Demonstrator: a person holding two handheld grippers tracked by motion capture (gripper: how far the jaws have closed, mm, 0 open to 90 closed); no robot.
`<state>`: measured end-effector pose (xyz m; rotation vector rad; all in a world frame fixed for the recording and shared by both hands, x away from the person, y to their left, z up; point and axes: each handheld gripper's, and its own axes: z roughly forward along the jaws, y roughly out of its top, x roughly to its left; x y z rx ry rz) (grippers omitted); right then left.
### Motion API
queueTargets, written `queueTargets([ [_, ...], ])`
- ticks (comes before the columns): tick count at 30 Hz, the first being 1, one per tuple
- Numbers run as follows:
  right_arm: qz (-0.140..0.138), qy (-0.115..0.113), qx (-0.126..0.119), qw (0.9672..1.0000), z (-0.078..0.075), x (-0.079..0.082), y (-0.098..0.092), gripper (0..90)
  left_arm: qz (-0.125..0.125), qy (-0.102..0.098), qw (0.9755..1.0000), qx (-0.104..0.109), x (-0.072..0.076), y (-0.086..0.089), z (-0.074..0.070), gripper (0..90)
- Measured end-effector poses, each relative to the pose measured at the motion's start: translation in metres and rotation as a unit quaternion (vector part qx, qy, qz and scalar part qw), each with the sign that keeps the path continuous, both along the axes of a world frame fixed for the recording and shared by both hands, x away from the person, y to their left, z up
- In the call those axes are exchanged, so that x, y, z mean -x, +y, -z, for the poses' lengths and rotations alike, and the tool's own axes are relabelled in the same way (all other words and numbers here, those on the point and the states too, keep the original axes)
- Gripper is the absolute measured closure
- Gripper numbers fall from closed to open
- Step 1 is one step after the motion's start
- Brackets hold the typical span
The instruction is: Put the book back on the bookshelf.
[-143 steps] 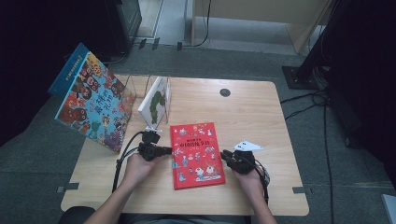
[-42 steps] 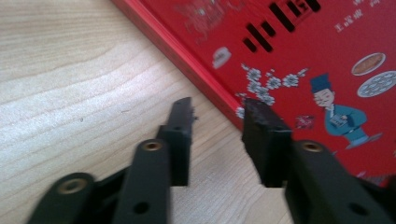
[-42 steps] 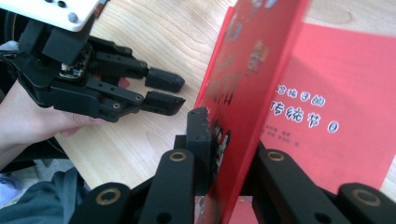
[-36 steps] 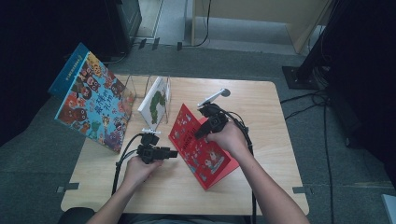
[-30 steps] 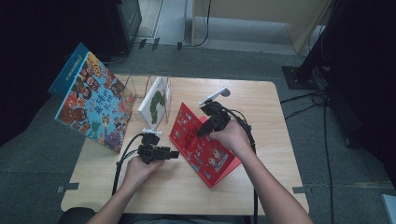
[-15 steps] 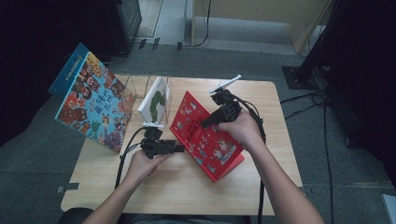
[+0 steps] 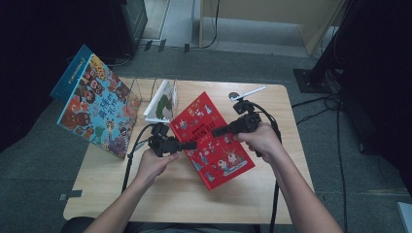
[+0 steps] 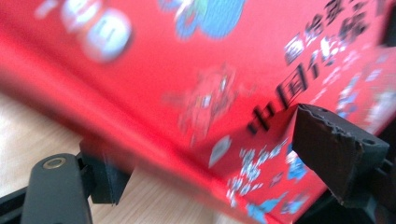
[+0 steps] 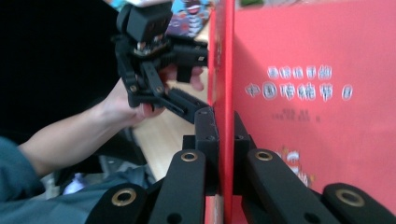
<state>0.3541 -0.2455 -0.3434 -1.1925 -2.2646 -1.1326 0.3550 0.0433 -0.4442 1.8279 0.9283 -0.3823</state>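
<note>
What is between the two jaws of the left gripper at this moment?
In the left gripper view, the lower edge of the red book lies between the jaws of the left gripper, which have just been opening and do not press it.

In the left gripper view the red book [image 8: 196,84] is motion-blurred and cut off at three edges, its cover print unreadable. In the high view, its lower edge hides the worktop [image 7: 160,194] beneath.
</note>
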Motion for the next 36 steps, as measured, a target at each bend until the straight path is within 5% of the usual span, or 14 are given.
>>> queueTargets([
  [3,-0.028,-0.018,-0.02,0.9993,0.007,0.006,-0.002,89.2,0.013,-0.019,0.9997,0.007,0.0,0.009,-0.01,21.4],
  [6,-0.049,-0.026,-0.033,0.9979,0.012,0.008,-0.006,89.1,0.031,-0.016,0.998,0.052,-0.002,0.023,-0.015,39.5],
  [8,-0.065,-0.036,-0.052,0.9959,0.016,0.007,-0.009,88.7,0.054,-0.041,0.9959,0.061,0.0,0.03,-0.023,50.6],
  [9,-0.075,-0.046,-0.056,0.9945,0.017,0.006,-0.01,86.1,0.066,-0.061,0.9944,0.054,0.003,0.032,-0.028,55.9],
  [11,-0.083,-0.077,-0.027,0.9932,0.019,0.007,-0.007,77.2,0.096,-0.109,0.9891,0.025,0.01,0.034,-0.04,67.1],
  [13,-0.097,-0.096,-0.003,0.9906,0.021,0.008,-0.001,73.3,0.116,-0.152,0.9815,-0.008,0.016,0.034,-0.05,72.8],
  [15,-0.094,-0.122,0.013,0.9879,0.021,0.011,0.003,66.6,0.113,-0.183,0.9762,-0.032,0.022,0.034,-0.057,74.6],
  [17,-0.083,-0.144,0.026,0.9857,0.02,0.012,0.003,64.2,0.112,-0.178,0.9769,-0.034,0.022,0.036,-0.06,75.7],
  [21,-0.078,-0.152,0.032,0.9848,0.025,0.013,0.006,61.1,0.112,-0.197,0.972,-0.063,0.026,0.036,-0.061,75.8],
  [26,-0.055,-0.14,0.028,0.9882,0.037,0.012,0.002,57.5,0.112,-0.205,0.9676,-0.095,0.03,0.032,-0.06,75.8],
  [30,-0.039,-0.138,0.019,0.9895,0.045,0.014,0.0,55.4,0.112,-0.198,0.9688,-0.098,0.029,0.031,-0.059,75.9],
  [32,-0.035,-0.14,0.022,0.9893,0.048,0.016,0.0,54.8,0.117,-0.198,0.9675,-0.105,0.029,0.031,-0.06,75.8],
  [35,-0.023,-0.164,0.06,0.9844,0.052,0.021,-0.002,57.8,0.115,-0.201,0.9665,-0.111,0.031,0.03,-0.06,77.8],
  [36,-0.017,-0.169,0.055,0.9839,0.054,0.022,-0.006,57.5,0.118,-0.2,0.9662,-0.112,0.03,0.031,-0.061,78.4],
])
